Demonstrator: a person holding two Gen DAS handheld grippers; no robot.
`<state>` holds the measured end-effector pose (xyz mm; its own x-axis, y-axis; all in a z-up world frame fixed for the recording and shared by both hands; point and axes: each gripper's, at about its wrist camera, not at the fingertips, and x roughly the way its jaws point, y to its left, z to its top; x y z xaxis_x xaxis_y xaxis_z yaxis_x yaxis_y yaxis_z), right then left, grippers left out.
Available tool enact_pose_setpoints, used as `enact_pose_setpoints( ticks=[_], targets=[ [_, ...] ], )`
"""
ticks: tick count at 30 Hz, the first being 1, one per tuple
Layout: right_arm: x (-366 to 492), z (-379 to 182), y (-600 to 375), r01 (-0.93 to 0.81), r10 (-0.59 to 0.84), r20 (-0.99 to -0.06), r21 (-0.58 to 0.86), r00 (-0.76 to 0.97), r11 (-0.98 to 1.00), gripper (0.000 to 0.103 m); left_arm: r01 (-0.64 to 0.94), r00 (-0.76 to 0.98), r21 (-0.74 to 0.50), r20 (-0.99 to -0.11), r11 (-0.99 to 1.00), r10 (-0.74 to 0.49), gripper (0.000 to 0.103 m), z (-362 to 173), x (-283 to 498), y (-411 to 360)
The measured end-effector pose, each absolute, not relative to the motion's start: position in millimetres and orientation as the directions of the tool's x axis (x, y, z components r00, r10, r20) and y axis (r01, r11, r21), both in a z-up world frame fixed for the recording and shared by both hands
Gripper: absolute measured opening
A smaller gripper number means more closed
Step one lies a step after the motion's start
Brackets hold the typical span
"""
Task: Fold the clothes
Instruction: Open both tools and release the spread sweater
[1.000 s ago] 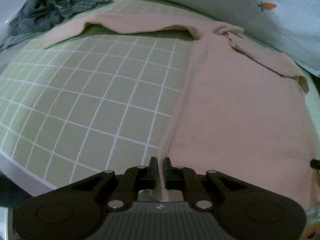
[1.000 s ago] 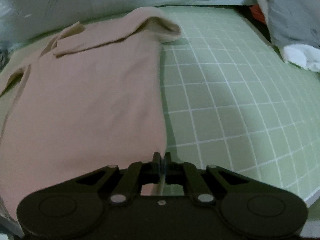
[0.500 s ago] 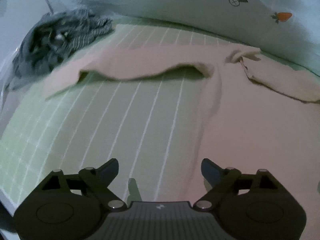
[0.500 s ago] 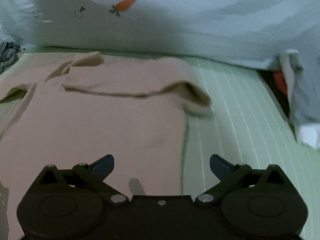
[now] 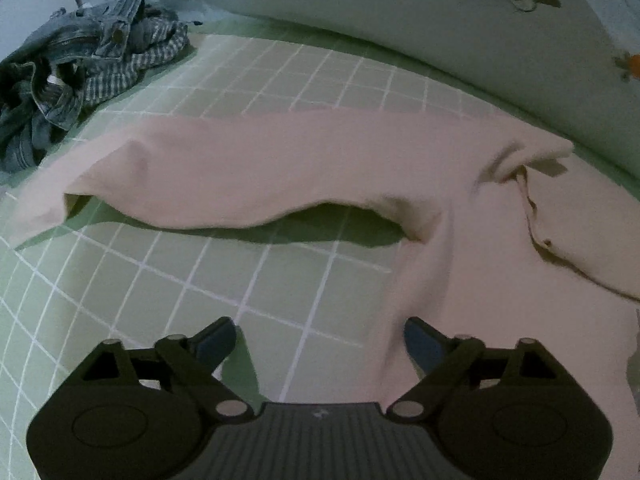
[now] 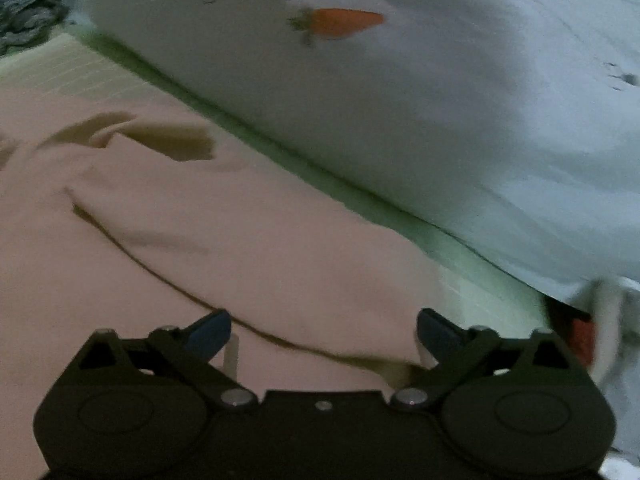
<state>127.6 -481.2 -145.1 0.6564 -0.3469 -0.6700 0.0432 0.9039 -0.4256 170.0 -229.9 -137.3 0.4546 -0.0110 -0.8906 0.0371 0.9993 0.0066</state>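
A pale pink long-sleeved top (image 5: 480,272) lies flat on a green mat with a white grid (image 5: 200,264). Its left sleeve (image 5: 248,176) stretches out sideways to the left. My left gripper (image 5: 320,336) is open and empty, low over the mat at the top's left side edge. In the right wrist view the same top (image 6: 240,240) fills the lower left, with its right sleeve folded across the body. My right gripper (image 6: 324,332) is open and empty, above that folded sleeve near the shoulder.
A heap of denim and striped clothes (image 5: 80,64) lies at the far left of the mat. A pale blue quilt with carrot prints (image 6: 400,100) borders the mat's far side. White and red cloth (image 6: 592,336) shows at the right edge.
Both grippers were shut on the top's bottom hem a second ago. They have let go, opened wide and moved forward towards the sleeves and shoulders.
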Motion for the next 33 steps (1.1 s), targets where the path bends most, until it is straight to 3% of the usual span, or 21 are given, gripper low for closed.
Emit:
enact_pose_setpoints(
  ticks=[7, 10, 12, 14, 16, 17, 18, 23, 29, 33],
  targets=[
    [145, -150, -478, -0.044, -0.198, -0.711, -0.307, 0.675, 0.951, 0.081, 0.013, 0.464, 0.009, -0.886, 1.000, 0.002, 0.103, -141, 172, -232],
    [148, -148, -483, -0.050, -0.143, -0.731, -0.236, 0.667, 0.970, 0.067, 0.020, 0.466, 0.011, -0.885, 1.000, 0.000, 0.103, -141, 173, -232],
    [150, -145, -490, -0.043, -0.087, -0.755, -0.151, 0.649, 0.988, 0.044, 0.024, 0.467, 0.011, -0.884, 1.000, -0.002, 0.103, -141, 173, -233],
    [150, -142, -496, -0.033, -0.030, -0.775, -0.066, 0.631, 0.997, 0.030, 0.028, 0.466, 0.011, -0.885, 1.000, -0.003, 0.103, -141, 174, -233],
    [150, -142, -487, -0.037, -0.017, -0.776, -0.051, 0.631, 0.998, 0.020, 0.030, 0.464, 0.011, -0.886, 0.999, -0.004, 0.103, -141, 175, -233],
    [149, -142, -484, -0.042, -0.013, -0.775, -0.051, 0.632, 0.998, 0.007, 0.031, 0.463, 0.011, -0.887, 0.999, -0.004, 0.103, -141, 175, -233],
    [148, -142, -482, -0.038, -0.016, -0.772, -0.052, 0.636, 0.998, 0.003, 0.031, 0.462, 0.011, -0.887, 0.999, -0.005, 0.103, -141, 176, -233],
    [135, -122, -496, 0.052, -0.055, -0.727, -0.027, 0.684, 0.998, 0.001, 0.027, 0.467, 0.010, -0.884, 1.000, -0.004, 0.103, -142, 176, -233],
    [78, -78, -558, 0.332, -0.269, -0.652, -0.029, 0.709, 0.943, 0.001, 0.022, 0.462, 0.010, -0.887, 1.000, -0.001, 0.103, -142, 177, -235],
    [38, -95, -615, 0.581, -0.435, -0.718, -0.052, 0.544, 0.812, 0.001, 0.019, 0.464, 0.010, -0.886, 1.000, 0.000, 0.103, -142, 176, -235]
  ],
)
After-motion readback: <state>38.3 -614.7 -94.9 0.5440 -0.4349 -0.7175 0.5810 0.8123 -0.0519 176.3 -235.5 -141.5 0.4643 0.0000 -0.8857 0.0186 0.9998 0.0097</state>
